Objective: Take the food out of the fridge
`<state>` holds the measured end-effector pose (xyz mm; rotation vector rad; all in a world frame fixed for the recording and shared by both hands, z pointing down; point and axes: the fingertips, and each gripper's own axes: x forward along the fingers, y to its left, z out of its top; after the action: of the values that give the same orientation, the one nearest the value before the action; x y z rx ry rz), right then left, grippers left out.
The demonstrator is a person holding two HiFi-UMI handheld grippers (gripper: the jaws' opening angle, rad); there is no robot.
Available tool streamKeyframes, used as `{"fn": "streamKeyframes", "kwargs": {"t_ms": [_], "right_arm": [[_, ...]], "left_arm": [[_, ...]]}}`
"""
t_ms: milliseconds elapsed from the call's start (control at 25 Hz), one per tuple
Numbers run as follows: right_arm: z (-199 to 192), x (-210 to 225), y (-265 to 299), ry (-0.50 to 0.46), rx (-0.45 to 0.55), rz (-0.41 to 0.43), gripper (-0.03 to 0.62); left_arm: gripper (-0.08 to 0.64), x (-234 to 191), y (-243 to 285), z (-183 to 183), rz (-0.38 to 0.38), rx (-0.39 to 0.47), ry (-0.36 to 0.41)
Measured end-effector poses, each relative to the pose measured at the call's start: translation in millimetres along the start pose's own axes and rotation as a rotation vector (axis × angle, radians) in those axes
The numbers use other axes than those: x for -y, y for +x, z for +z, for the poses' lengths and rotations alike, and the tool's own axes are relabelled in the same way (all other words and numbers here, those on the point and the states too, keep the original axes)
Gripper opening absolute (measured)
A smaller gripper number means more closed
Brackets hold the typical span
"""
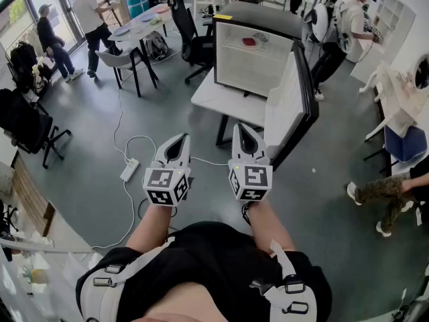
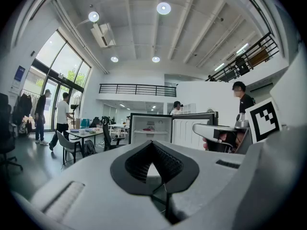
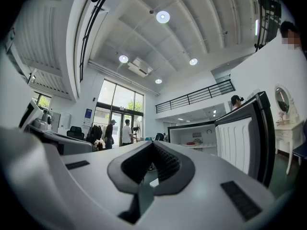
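The person stood facing a small fridge that sat on a white desk. Its door was swung wide open on the right side. The food, a small red item, lay on a shelf inside the fridge, well apart from both grippers and untouched. The left gripper and the right gripper were held out side by side in front of the person's body, near the front edge of the desk, both pointing roughly level toward the open fridge. In the left gripper view, the left gripper's tips met with nothing between them, and the red food showed beyond them in the lit fridge. In the right gripper view, the right gripper was likewise fully closed and empty, with the food off to the right of its tips. A white power strip lay on the grey floor to the left of the desk. Other people stood around a table further back in the room.
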<state>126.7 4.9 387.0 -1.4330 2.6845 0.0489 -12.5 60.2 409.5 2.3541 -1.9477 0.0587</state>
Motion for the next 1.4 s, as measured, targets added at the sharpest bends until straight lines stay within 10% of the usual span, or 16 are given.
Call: {"fn": "streamKeyframes", "kwargs": {"t_ms": [1400], "right_arm": [[-41.9, -51.8, 41.3, -0.014, -0.050, -0.044, 0.008]], "left_arm": [[0.000, -75.2, -7.8, -37.0, -0.040, -0.033, -0.031]]}}
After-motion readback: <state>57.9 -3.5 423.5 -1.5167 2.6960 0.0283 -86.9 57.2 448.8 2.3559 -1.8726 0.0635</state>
